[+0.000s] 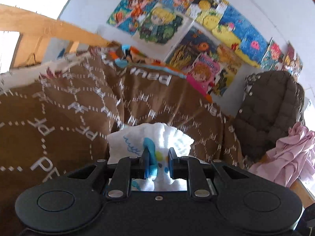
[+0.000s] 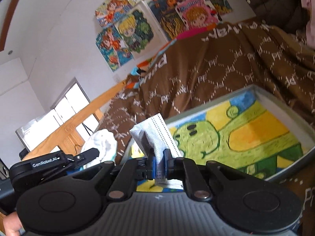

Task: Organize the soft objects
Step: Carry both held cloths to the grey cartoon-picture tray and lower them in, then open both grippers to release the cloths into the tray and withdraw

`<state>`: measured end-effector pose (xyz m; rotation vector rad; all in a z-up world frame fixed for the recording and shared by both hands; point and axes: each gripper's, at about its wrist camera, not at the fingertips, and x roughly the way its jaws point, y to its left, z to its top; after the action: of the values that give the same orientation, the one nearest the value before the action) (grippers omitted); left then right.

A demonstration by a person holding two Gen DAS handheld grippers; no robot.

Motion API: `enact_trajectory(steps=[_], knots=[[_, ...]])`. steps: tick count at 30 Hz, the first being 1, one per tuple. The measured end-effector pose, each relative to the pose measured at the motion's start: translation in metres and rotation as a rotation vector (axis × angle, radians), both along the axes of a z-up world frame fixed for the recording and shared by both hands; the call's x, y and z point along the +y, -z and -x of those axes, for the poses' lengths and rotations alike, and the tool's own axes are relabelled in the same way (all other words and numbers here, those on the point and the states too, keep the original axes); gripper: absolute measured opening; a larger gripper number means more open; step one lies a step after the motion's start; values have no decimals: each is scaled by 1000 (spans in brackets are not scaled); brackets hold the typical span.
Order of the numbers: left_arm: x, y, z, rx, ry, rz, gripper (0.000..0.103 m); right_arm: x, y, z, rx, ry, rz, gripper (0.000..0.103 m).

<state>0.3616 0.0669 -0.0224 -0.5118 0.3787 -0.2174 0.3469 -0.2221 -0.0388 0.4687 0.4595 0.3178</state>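
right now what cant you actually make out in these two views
- Left wrist view: the lower part of the white sock is hidden by the left gripper clamped on it.
- Left wrist view: the brown blanket print is motion-blurred, mostly unreadable.
- Right wrist view: the face mask ear loops are hidden behind the right gripper.
- Right wrist view: the tray near edge is covered by the gripper body.

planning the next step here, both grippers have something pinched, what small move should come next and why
Probably ease the right gripper forward and down over the tray, then let go. It is shut on a face mask, and the tray with the green cartoon liner lies just ahead on the brown blanket. The left gripper is shut on a white sock and could follow.
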Motion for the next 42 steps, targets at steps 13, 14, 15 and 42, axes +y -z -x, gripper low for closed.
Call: enact_trajectory(steps=[13,14,15,42], knots=[[-34,16,-18,151,93,-236,21,4,2,-2,50,25,59,30],[-34,17,-18,157,93,-235,22,4,2,-2,50,27,63,33],[-34,18,-17,160,94,-233,23,3,2,-2,51,28,65,37],[-38,-66,45,-29,-17,-225,101,-21,-97,78,-198,177,216,103]])
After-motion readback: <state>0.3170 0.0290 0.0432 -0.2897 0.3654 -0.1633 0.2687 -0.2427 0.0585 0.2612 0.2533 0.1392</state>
